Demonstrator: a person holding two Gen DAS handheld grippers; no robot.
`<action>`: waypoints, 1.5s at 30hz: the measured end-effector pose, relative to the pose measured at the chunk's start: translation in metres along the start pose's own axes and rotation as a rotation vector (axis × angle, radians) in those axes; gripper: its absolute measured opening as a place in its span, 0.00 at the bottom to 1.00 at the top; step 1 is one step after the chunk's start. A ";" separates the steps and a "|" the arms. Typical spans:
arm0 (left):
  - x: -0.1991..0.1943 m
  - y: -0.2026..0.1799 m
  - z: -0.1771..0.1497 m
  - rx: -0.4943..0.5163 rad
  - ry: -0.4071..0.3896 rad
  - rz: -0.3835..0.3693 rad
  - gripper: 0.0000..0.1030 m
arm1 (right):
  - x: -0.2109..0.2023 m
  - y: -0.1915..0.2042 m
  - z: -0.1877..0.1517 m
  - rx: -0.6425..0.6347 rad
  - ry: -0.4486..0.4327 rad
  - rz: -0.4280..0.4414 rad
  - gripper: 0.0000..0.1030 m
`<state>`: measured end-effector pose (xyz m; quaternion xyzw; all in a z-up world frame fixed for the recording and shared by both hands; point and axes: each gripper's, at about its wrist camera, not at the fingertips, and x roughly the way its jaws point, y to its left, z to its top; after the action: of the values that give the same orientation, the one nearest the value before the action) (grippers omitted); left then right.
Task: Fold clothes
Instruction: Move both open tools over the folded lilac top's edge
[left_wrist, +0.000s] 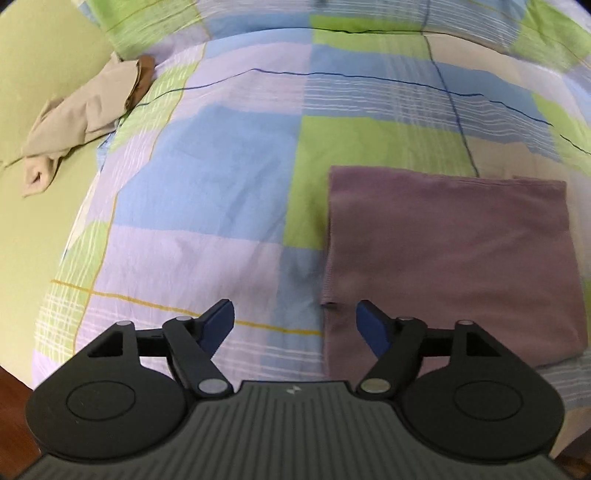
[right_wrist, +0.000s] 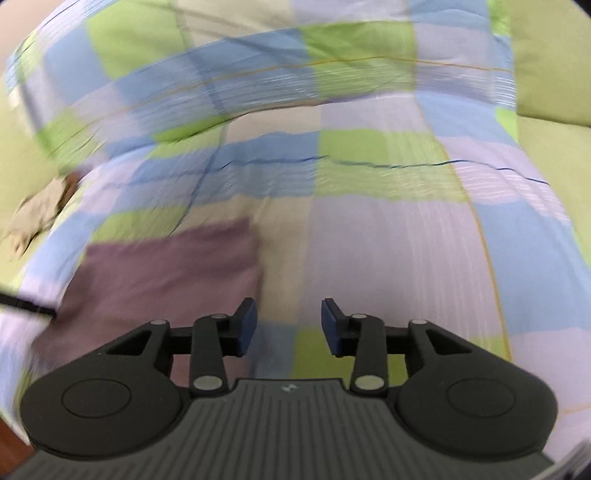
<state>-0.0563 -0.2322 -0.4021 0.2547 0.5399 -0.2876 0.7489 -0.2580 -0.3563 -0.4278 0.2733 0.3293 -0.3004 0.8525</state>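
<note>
A: Item one, mauve garment (left_wrist: 450, 258): folded flat into a rectangle, lower right of the left-wrist frame, on the checked quilt (left_wrist: 221, 184). Item two, beige garment (left_wrist: 74, 122): crumpled, upper left, half on the green sheet (left_wrist: 37, 55).

B: Grippers?

A: Left gripper (left_wrist: 295, 321): jaws wide apart, holding nothing, above the mauve piece's left edge. Right gripper (right_wrist: 288, 325): jaws apart, empty; its view is blurred.

B: Step in hand?

A: Likely fetching the beige piece. Advice: take it by a seam or corner, not the bunched middle; lift clear of the folded one; spread it flat on open quilt before creasing.
</note>
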 end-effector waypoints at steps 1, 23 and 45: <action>-0.002 0.000 0.000 0.003 0.001 -0.004 0.74 | -0.002 0.006 -0.003 -0.022 0.004 0.007 0.37; -0.019 0.047 -0.029 -0.083 -0.081 -0.088 0.78 | 0.008 0.114 -0.012 -0.053 0.108 0.050 0.69; -0.026 0.028 -0.020 -0.054 -0.105 -0.051 0.81 | 0.027 0.112 0.026 0.047 0.178 -0.195 0.88</action>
<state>-0.0565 -0.1947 -0.3811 0.2052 0.5138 -0.3050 0.7752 -0.1542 -0.3072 -0.4006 0.2856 0.4212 -0.3640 0.7801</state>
